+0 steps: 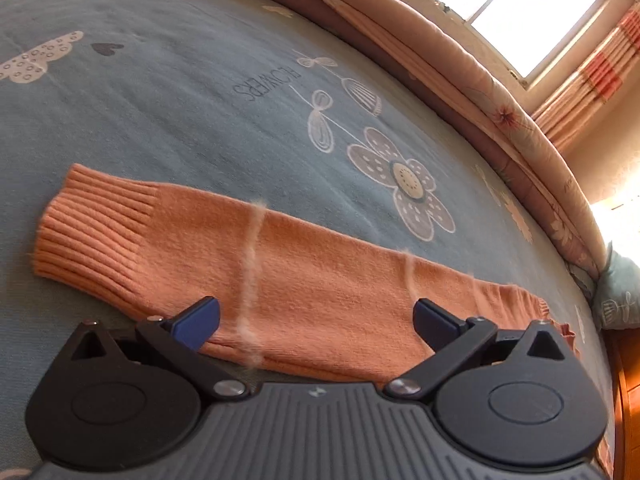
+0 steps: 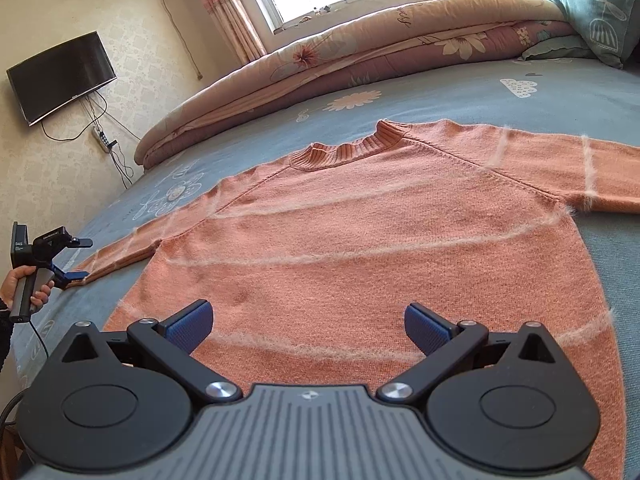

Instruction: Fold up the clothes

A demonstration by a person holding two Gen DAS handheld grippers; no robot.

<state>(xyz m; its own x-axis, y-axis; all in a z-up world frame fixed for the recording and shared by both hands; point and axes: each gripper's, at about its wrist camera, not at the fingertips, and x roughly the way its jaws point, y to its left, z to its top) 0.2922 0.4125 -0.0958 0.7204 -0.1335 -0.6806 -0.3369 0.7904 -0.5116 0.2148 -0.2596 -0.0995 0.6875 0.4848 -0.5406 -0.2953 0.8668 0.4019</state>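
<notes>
Orange knit sweater (image 2: 360,240) spread flat on blue bedsheet (image 1: 160,100), sleeves out; soft, limp, light by the look, likely to sag and stretch; left gripper (image 1: 316,320) wide open just over left sleeve (image 1: 240,256); right gripper (image 2: 308,328) wide open above hem; best pinched at cuff and hem edge.

Orange sweater sleeve (image 1: 248,264) flat on blue bedsheet (image 1: 180,92), left gripper (image 1: 316,318) fingers spread
</notes>
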